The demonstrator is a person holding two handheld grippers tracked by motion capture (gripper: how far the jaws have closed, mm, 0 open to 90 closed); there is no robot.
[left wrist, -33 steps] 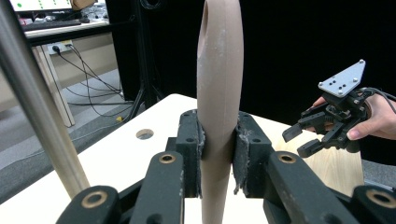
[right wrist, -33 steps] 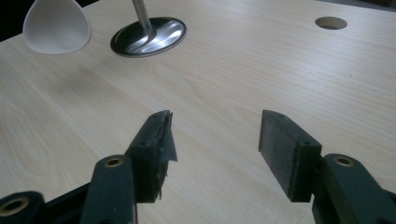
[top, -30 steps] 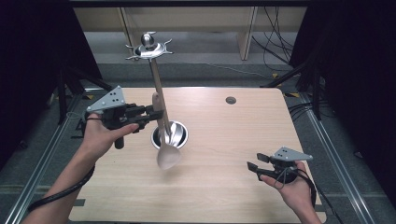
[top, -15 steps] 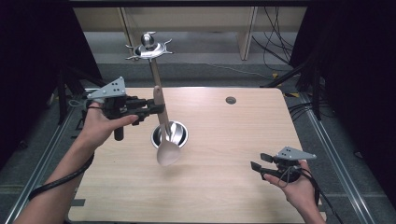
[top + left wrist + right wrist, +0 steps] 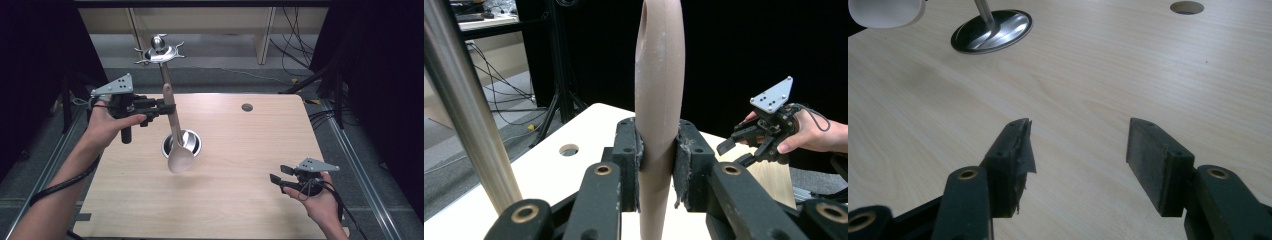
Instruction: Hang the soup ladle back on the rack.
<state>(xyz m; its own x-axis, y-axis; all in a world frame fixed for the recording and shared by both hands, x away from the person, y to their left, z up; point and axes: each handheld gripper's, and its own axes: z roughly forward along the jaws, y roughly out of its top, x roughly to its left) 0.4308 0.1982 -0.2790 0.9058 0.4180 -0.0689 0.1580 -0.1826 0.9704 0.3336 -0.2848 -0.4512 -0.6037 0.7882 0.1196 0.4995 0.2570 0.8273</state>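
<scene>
While my left gripper point(image 5: 162, 107) grasps the spoon point(image 5: 176, 135) above the desk's point(image 5: 240, 200) middle, my right gripper point(image 5: 281, 177) rests released near the right edge.

spoon point(image 5: 178, 150): beige | stand point(image 5: 182, 143): silver (shiny) | table point(image 5: 240, 150): pale woodgrain | tongs point(image 5: 1075, 150): black

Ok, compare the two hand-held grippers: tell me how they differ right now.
The left hand-held gripper is shut on the beige spoon; the right hand-held gripper is open with nothing between its pads. In the high view the left one is held up beside the metal rack pole, above the table, while the right one sits low near the table's near right corner. Both have black jaws and carry a grey three-cornered plate.
</scene>
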